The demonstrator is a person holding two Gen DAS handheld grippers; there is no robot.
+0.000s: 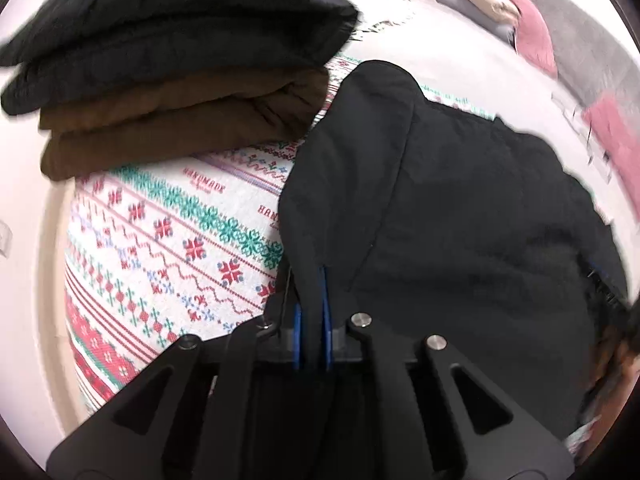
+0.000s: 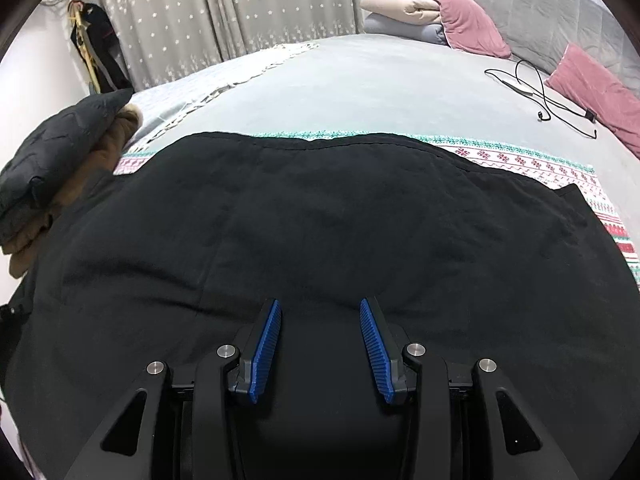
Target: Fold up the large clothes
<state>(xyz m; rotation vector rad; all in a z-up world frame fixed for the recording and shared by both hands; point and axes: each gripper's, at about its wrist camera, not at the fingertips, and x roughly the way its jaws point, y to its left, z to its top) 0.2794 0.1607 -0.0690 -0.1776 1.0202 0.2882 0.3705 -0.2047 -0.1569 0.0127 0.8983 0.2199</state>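
Observation:
A large black garment [image 2: 320,224] lies spread over a patterned blanket [image 2: 532,164] on the bed. My left gripper [image 1: 310,280] is shut on a fold of the black garment [image 1: 440,200], with the cloth pinched between its blue pads and lifted over the blanket [image 1: 168,240]. My right gripper [image 2: 320,308] is open, its blue fingers [image 2: 266,344] spread just above the near part of the garment, holding nothing.
A stack of folded clothes, black [image 1: 172,24] over brown [image 1: 180,120], sits at the blanket's far left; it also shows in the right wrist view [image 2: 60,148]. Pink pillows [image 2: 472,20], a grey headboard and a charging cable [image 2: 536,96] lie at the bed's far right. Curtains hang behind.

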